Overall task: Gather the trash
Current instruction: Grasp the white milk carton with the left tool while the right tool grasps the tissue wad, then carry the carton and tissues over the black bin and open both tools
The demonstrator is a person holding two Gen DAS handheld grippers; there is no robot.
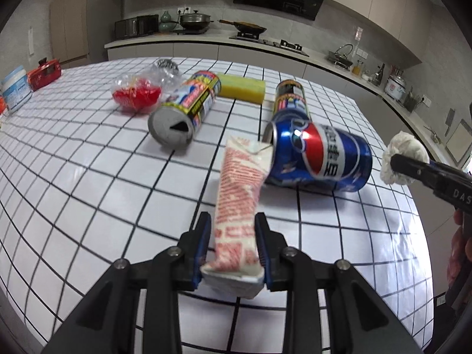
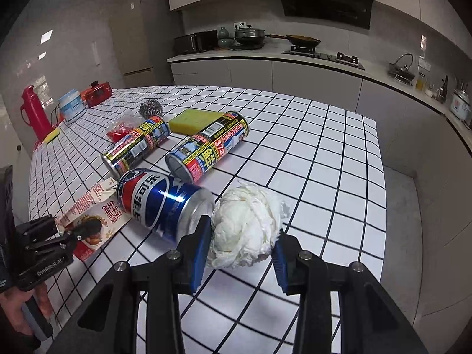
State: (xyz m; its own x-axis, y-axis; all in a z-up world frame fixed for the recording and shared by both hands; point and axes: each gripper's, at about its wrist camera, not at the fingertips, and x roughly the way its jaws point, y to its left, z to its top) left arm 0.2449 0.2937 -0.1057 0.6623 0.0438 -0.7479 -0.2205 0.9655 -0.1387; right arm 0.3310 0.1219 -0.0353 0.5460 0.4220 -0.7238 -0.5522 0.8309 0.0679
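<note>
L gripper [image 1: 233, 243] near, jaws squeezed on milk carton [image 1: 237, 203]. R gripper [image 2: 242, 246] jaws closed round tissue ball [image 2: 244, 224]. Blue can [image 1: 321, 159] just past both, on its side. 2 tall cans [image 2: 206, 147] + sponge [image 1: 241, 88] farther on table [image 1: 88, 177].

A flattened red-and-white milk carton [image 1: 236, 206] is pinched at its near end, its far end touching a blue Pepsi can [image 1: 321, 159] lying on its side. A crumpled white tissue wad [image 2: 244, 227] sits just beside that can. 2 colourful tall cans [image 2: 138, 144] [image 2: 206, 147] lie toppled behind, near a crumpled red-and-clear plastic wrapper [image 1: 135, 93].
</note>
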